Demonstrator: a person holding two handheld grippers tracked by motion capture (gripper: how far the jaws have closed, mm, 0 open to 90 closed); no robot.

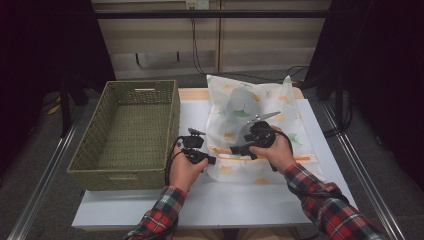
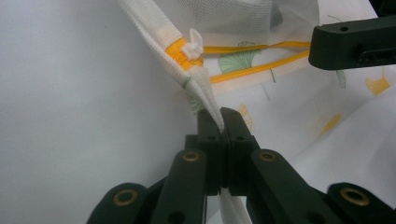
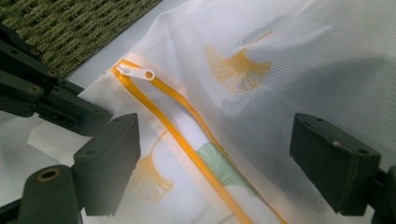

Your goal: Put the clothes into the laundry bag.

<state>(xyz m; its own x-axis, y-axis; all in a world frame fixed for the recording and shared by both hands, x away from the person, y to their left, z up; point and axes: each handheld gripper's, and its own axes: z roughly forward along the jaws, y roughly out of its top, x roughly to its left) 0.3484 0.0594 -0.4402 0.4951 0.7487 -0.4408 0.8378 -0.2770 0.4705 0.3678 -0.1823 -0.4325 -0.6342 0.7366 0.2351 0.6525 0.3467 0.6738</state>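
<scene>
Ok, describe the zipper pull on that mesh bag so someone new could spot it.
Start at the green woven basket; beside it lies the white leaf-print mesh bag. At its corner nearest the basket, where the orange zipper ends, sits the zipper pull: the one small white plastic tab.

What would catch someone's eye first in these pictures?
A white mesh bag printed with yellow and green leaves lies mid-table, its orange zipper open. The left tongs pinch its corner shut, while the right tongs hang open above it. A green woven basket sits to the left.
</scene>
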